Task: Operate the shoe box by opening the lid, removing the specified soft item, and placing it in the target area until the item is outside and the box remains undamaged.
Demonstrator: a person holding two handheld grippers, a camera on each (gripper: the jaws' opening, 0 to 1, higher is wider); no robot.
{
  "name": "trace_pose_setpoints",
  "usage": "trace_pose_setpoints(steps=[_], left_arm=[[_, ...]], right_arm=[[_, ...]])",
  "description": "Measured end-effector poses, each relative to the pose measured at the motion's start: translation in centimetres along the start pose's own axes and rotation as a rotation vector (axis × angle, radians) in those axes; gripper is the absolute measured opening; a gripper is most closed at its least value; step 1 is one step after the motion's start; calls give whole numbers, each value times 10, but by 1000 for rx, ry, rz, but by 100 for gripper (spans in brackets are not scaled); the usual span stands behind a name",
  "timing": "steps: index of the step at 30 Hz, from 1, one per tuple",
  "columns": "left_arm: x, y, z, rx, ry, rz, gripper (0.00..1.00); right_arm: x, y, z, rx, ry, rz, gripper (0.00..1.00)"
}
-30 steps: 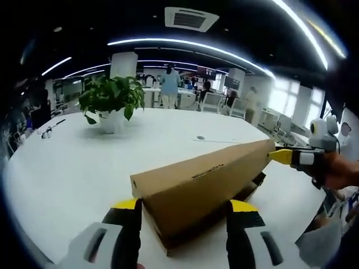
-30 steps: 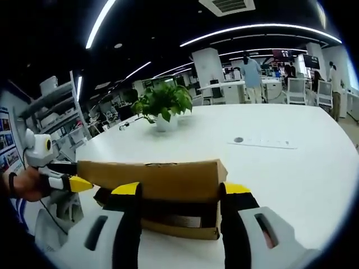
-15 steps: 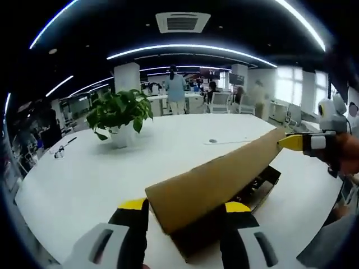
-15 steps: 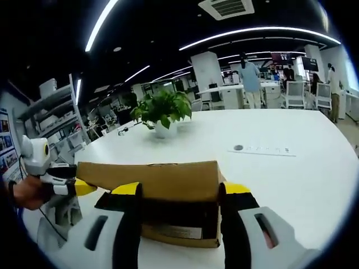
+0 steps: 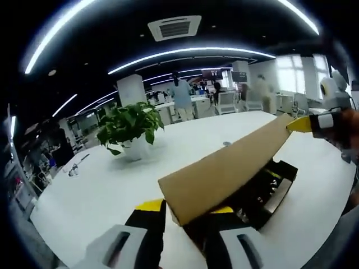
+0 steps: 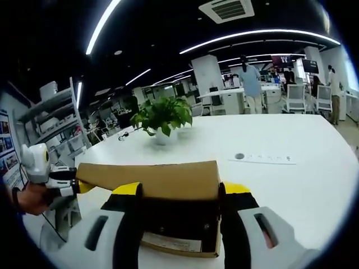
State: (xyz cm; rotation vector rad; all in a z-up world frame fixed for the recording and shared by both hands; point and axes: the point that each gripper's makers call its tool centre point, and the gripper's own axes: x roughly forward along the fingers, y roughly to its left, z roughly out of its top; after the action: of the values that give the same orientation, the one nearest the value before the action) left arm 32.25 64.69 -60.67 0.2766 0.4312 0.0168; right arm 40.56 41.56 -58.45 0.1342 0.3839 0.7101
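Note:
The brown cardboard lid (image 5: 230, 168) is raised off the shoe box base (image 5: 263, 193), whose dark inside shows below it. My left gripper (image 5: 188, 216) is shut on the lid's near end. The right gripper (image 5: 305, 123), held in a hand, grips the far end. In the right gripper view the lid (image 6: 162, 179) lies across my right gripper (image 6: 180, 193), its end against the right jaw and held there. The box base (image 6: 179, 221) sits beneath with a dark gap. The left gripper (image 6: 76, 185) holds the lid's other end. What lies inside the box is too dark to make out.
The box stands on a wide white table (image 5: 101, 190). A potted plant (image 5: 130, 130) stands further back on it (image 6: 162, 115), and a small round disc on a strip (image 6: 240, 156) lies to the right. People stand by desks far behind. Shelving (image 6: 53, 120) is at the left.
The lid has risen off the base, widening the dark gap. My left gripper's jaws have drawn closer together on the lid's end, and that view has tilted upward.

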Motion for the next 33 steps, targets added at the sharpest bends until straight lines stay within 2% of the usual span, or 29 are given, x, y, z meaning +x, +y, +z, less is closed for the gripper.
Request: trace_pose_setpoints(steps=[2,7,15,23,28,33], left_arm=[[2,0,1,-11,-3,-4,16],[7,11,7,-32,-18,33,7],[12,18,9,-89,-27,37,6],[13,19,11,-94,-25,19,6],[15,21,13,-103,-21,11,6],[18,23,17,-107,-21,6,6]], right_arm=[[2,1,4,1,-1,0,51],[6,1,12,-8,-8,3,52],[11,0,18,-13,-11,22,52],[13,0,20,2,-14,40,52],[12,-1,25,45,-36,85,54],[8,-4,26,17,-39,106,53]])
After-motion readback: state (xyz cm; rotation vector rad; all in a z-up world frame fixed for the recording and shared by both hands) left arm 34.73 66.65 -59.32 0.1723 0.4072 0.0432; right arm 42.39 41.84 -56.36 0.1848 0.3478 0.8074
